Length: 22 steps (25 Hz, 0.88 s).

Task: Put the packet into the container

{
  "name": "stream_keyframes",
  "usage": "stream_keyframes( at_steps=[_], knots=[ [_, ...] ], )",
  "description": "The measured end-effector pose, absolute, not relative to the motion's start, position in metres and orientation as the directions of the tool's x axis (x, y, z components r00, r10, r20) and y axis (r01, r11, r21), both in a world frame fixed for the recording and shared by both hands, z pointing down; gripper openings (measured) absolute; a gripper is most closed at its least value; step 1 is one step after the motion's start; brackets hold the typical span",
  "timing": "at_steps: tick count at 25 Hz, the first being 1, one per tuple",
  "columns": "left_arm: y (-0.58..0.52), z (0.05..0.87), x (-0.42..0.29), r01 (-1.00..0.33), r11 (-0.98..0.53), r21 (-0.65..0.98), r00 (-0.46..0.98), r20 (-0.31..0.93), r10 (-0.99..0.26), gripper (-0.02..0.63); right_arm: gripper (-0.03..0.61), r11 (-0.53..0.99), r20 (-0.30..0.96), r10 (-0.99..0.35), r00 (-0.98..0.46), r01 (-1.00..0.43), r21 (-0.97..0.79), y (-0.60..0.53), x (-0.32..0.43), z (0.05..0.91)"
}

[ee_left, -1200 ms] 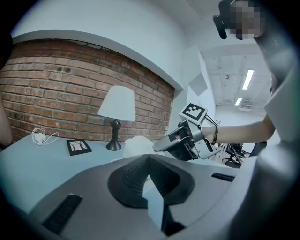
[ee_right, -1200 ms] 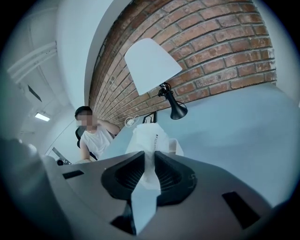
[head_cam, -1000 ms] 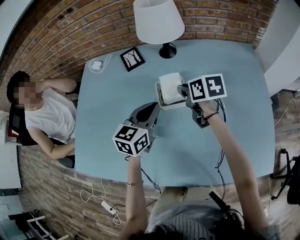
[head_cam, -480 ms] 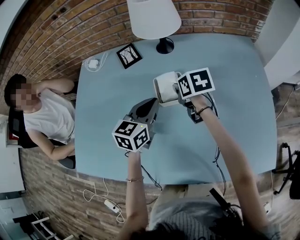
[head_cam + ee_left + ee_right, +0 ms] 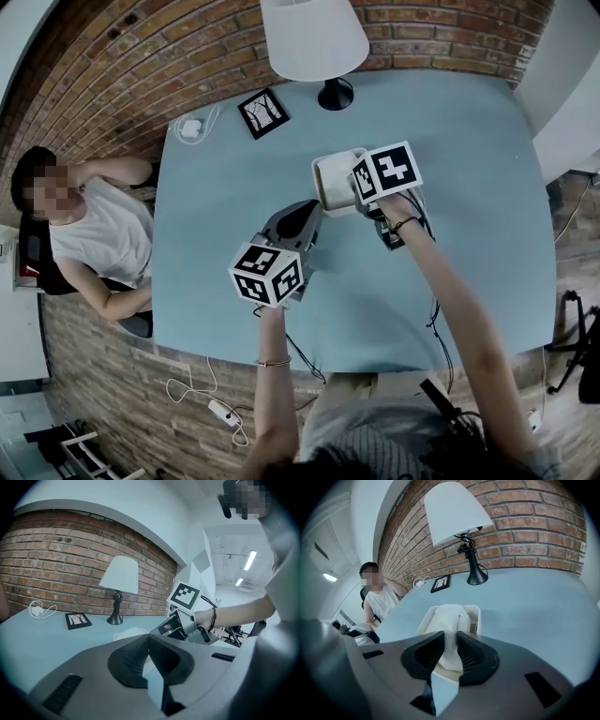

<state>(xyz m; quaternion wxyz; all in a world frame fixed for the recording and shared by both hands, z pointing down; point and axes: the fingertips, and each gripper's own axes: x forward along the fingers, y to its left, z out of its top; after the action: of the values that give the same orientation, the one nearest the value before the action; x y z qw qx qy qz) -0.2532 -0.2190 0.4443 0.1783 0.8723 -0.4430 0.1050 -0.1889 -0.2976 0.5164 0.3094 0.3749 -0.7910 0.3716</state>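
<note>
Packet (image 5: 448,620) is pinched at its near end by the right gripper (image 5: 450,639), pads pressed on the white wrapper, and its far end now dips into the white container (image 5: 474,613) on the table (image 5: 225,187). A second ago in the head view the packet stood up clear above the container with the gripper off to its side. Since then the right hand has dropped and tipped in over the tub, so its marker cube (image 5: 384,173) now covers the near rim. Grip looks unchanged and nothing has been let go. I'd call insertion about halfway: push lower, then release. The left gripper (image 5: 149,641) hasn't moved; it sits near the container with jaws together on nothing, doing no work.
</note>
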Motion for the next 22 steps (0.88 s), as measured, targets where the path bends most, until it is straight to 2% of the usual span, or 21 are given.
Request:
stream_keyframes(
  at_steps=[10,15,22],
  knots=[
    [-0.221,0.445,-0.250,-0.810,-0.543,0.223,0.586,0.343,-0.734,0.008,0.086,0.496,0.772,-0.409,-0.486,-0.829,-0.259,-0.296,-0.186,0.512],
    [-0.221,0.444,-0.247,-0.808,-0.546,0.222,0.589,0.341,-0.733,0.008,0.124,0.550,0.753,-0.411,-0.514,-0.798,-0.245,-0.295,-0.187,0.502],
    [-0.220,0.437,-0.239,-0.807,-0.545,0.227,0.591,0.323,-0.739,0.008,0.124,0.515,0.724,-0.382,-0.574,-0.783,-0.349,-0.287,-0.181,0.490]
  ],
)
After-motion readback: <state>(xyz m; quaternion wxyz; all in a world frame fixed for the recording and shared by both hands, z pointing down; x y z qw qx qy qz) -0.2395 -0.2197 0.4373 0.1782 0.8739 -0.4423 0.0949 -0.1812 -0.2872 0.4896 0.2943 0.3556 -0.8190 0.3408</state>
